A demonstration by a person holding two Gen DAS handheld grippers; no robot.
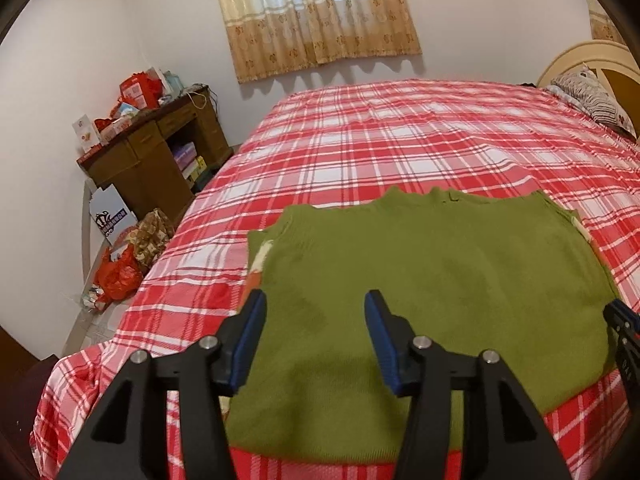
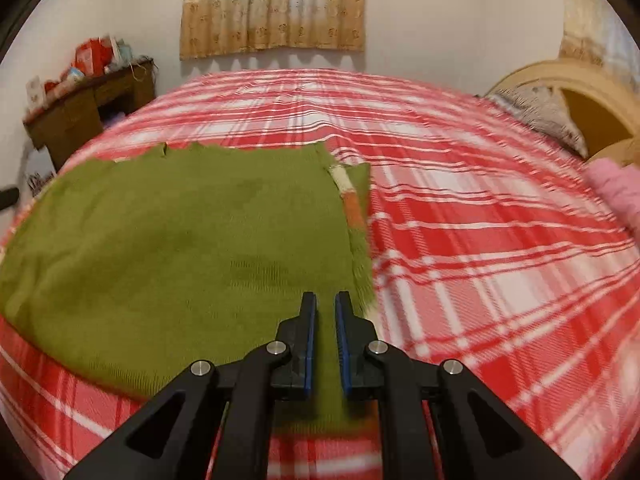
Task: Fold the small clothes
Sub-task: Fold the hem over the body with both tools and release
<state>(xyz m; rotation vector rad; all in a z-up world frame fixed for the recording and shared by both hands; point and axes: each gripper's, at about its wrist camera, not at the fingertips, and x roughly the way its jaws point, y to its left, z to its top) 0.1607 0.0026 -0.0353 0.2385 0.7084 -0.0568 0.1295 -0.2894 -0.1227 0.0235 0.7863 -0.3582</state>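
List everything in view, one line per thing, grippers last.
green knitted sweater: one, olive green with cream and orange at the sleeve edges, flat on the near part of the bed.
plaid bedspread: one, red and white, covers the bed.
curtain: one, beige and tan, on the far wall.
wooden desk: one, brown, far left, piled with red boxes.
red bag: one, on the floor left of the bed.
pillow: one, striped, far right by the headboard.
headboard: one, cream.
pink cloth: one, right edge.
left gripper: black, blue pads, open over the sweater.
right gripper: black, nearly shut, nothing visibly gripped.
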